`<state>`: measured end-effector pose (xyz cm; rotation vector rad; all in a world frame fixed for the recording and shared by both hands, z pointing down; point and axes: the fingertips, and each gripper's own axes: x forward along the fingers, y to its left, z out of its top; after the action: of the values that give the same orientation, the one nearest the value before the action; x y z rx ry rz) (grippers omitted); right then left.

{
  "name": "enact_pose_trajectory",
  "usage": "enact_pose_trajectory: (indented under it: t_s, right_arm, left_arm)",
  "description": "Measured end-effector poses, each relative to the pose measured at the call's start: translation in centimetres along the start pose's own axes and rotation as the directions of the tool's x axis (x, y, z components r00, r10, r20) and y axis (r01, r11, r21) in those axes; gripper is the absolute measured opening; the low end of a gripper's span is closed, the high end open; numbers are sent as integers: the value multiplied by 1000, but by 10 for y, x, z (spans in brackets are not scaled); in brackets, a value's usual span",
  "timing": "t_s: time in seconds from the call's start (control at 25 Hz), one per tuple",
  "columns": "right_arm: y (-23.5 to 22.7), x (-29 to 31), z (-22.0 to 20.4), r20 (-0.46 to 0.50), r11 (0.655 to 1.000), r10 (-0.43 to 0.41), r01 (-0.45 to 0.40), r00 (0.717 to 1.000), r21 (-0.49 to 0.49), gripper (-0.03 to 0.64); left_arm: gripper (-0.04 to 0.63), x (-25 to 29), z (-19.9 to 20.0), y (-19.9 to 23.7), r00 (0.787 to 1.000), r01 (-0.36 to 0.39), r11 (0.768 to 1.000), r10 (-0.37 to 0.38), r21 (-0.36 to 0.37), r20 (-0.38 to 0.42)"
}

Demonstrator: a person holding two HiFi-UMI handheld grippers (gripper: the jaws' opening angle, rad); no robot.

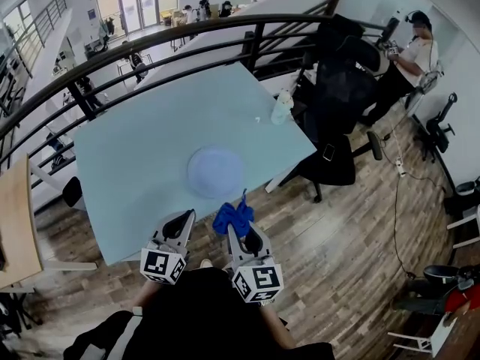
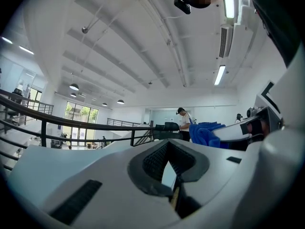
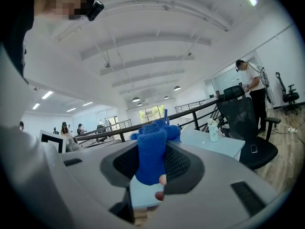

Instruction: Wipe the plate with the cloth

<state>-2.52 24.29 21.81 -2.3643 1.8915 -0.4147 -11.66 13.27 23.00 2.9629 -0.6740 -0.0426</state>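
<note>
Two grippers are held low at the near edge of a pale blue counter (image 1: 127, 163), their marker cubes closest to the person. At the far left, a wooden tabletop (image 1: 15, 223) stands apart from the counter. The left gripper (image 1: 182, 220) (image 2: 167, 146) points towards the counter with its jaws closed together at the tips and nothing between them. A narrow sliver of counter shows behind the pads in its own view.

Just beyond it and a little to the right, the round, pale blue plate (image 1: 215, 171) lies flat on the counter near the front edge. Nothing touches it. The blue cloth (image 1: 234, 217) (image 3: 152, 156) is bunched up and clamped in the jaws of the right gripper (image 1: 241, 229) (image 3: 151, 152). Its loose folds stick up past the fingertips over the counter's near edge, close to the plate but clear of it.

Farther right, a small pale bottle (image 1: 281, 108) stands upright near the counter's far right edge. A black office chair (image 1: 341, 163) sits beside that corner with a phone (image 1: 328, 152) lying on its seat. A dark railing (image 1: 150, 47) curves behind the counter. At the far right, a person in a white top (image 1: 412, 55) stands well away on the wooden floor.
</note>
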Motion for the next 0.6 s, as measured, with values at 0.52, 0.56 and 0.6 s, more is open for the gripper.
enact_pose_trajectory:
  t_s: [0.52,0.56,0.6]
  right_arm:
    - [-13,49,1,-46,995,104,-104,994,-5,118]
    - [-15,53,2,-52,993,118,-118,992,-6,118]
    - [-17,58,3,-57,991,131,-132,990,-6,118]
  left_arm:
    - [0,20,-7,25,994,-106,994,106,5,-18]
    - [0,23,-8,26,992,-121,993,121,3,-20]
    - [0,26,-9,27,991,-134,991,134,3,-22]
